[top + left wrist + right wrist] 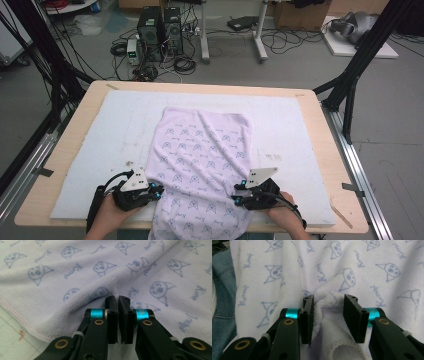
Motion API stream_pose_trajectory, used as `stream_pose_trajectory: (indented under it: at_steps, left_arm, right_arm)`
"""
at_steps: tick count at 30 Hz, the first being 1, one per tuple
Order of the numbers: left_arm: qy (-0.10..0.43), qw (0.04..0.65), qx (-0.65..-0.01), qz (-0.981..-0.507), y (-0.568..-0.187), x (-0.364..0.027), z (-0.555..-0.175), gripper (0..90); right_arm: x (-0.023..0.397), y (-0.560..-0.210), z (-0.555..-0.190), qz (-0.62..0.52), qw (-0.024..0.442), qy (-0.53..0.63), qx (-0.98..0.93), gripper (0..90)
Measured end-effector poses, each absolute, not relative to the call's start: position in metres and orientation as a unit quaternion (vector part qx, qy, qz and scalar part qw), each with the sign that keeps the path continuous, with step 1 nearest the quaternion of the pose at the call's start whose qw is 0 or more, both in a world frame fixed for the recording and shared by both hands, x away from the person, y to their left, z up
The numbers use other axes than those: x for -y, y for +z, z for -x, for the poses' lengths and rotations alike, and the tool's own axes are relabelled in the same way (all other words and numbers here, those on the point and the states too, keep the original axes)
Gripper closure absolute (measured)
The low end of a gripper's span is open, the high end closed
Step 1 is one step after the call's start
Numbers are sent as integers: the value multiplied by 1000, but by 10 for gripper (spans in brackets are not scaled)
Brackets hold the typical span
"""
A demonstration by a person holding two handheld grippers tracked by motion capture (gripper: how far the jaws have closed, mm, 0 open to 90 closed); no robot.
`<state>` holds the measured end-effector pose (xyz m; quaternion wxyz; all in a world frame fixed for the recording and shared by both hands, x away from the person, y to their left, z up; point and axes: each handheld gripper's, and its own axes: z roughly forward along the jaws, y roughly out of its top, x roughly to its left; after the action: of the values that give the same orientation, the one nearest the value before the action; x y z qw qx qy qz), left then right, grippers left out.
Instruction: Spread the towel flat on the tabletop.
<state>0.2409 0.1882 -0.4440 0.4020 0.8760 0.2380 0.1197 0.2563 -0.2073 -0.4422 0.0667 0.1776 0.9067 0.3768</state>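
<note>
A pale lilac towel (200, 150) printed with blue cat faces lies rumpled down the middle of the table, and its near end hangs over the front edge. My left gripper (159, 191) is at the towel's left edge near the front. In the left gripper view its jaws (117, 298) stand almost together, pinching a puckered fold of the towel (75, 277). My right gripper (235, 194) is at the towel's right side. Its jaws (329, 298) stand apart around a raised fold of the towel (362, 265), and the right pad is off the cloth.
A white felt mat (280, 130) covers the wooden table (320, 125). Black frame struts (350, 85) rise at both back corners. Computer towers (160, 32) and cables sit on the floor beyond. Blue denim (222, 290) lies below the towel's hanging end.
</note>
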Motion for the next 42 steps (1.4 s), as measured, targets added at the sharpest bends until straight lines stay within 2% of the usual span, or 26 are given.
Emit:
stream_pose_trajectory:
  at_steps: [17,19,21,26,27,30,31,32,35,39,42]
  left_arm:
    - [139,414,-241,-867,-407,-238,-204,882]
    - [133,418,-242,-865,-405,-237,-206,740]
    - [128,416,-239,-868,-408,-231,-210,648]
    - [102,397,-231,-882,-432,-206,-229,528]
    - [101,393,-229,-885,-436,-203,-231,538]
    - [101,399,-217,-885,-441,-198,-232,754]
    - [103,402,-217,-884,-441,-198,-231,801]
    - [111,397,-212,-886,-440,-199,-228,829]
    - [120,390,-212,-888,-436,-205,-216,842]
    - [123,391,-220,-885,-432,-223,-195,848]
    - [110,394,-217,-886,-429,-226,-180,847]
  right_arm:
    - [206,-437,-253,-171,77,377,-907,592]
    - [205,-434,-250,-166,79,379,-907,586]
    - [204,-433,-246,-160,76,380,-908,575]
    - [205,-433,-237,-146,62,396,-904,549]
    - [205,-433,-236,-147,60,394,-905,545]
    - [203,-440,-236,-144,57,385,-910,569]
    - [201,-442,-236,-142,57,379,-913,605]
    - [200,-444,-236,-140,53,387,-910,678]
    - [195,-443,-238,-130,58,389,-910,792]
    - [191,-442,-236,-115,50,393,-911,828]
    - [193,-436,-227,-88,13,401,-912,830]
